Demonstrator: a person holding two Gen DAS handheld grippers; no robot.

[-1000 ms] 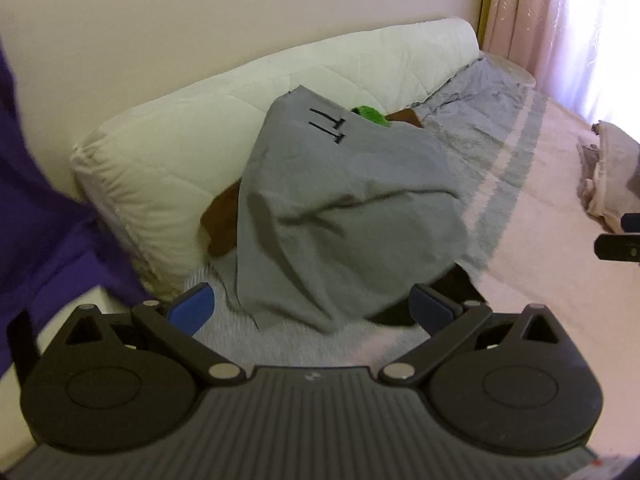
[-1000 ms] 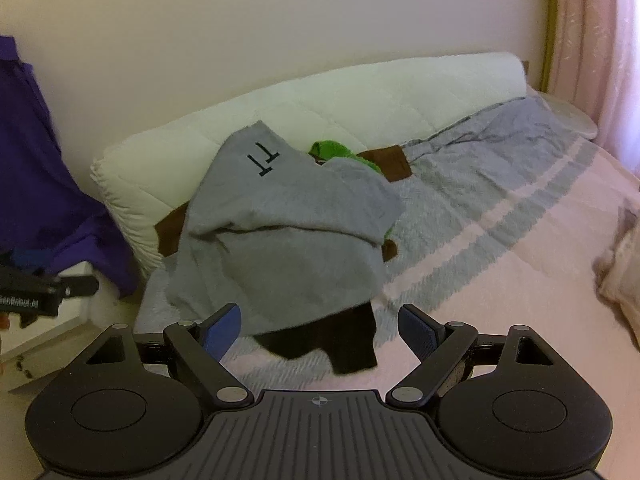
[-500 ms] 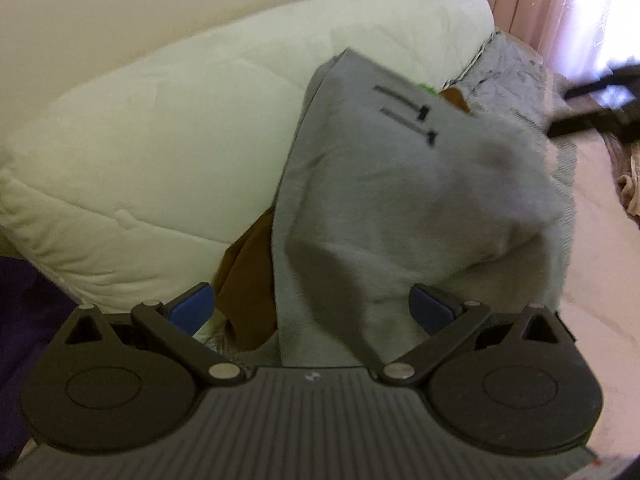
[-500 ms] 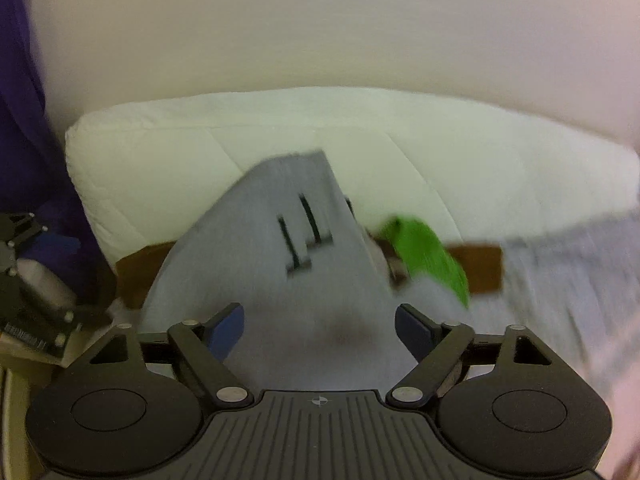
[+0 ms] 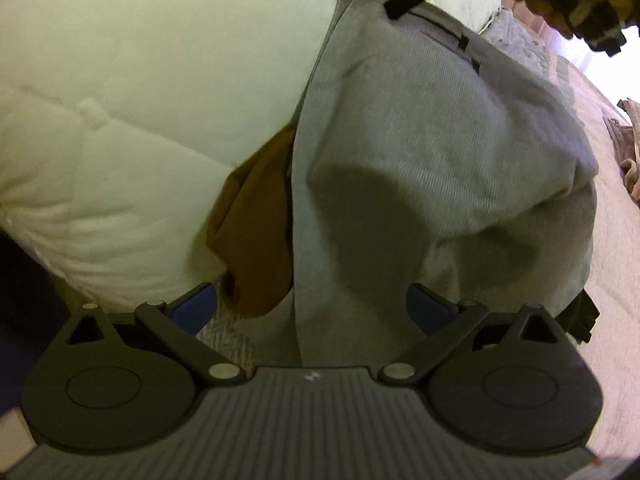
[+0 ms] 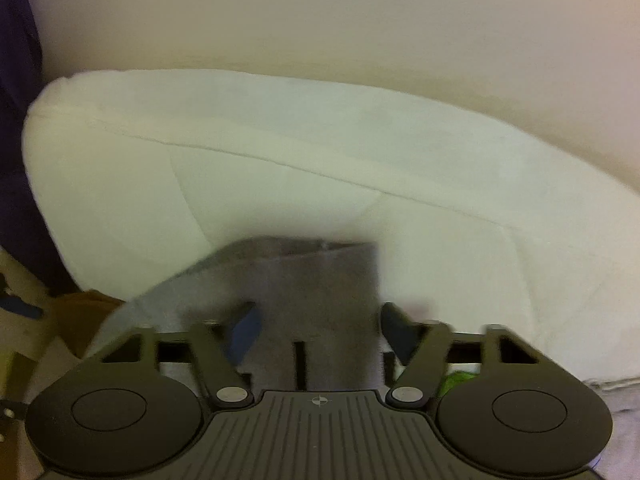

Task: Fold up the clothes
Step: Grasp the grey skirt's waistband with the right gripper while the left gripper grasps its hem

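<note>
The step in hand looked like the first pick-up: both grippers reached for the grey garment, which lay draped over a heap against the quilted white duvet in the centre of the left wrist view. The left gripper was spread wide at the garment's lower edge, pinching nothing. The right gripper straddled the garment's top corner, jaws apart, though blur left contact unclear. Next, each would need to close on the soft, fine-ribbed knit and lift it clear of the brown cloth beneath.
</note>
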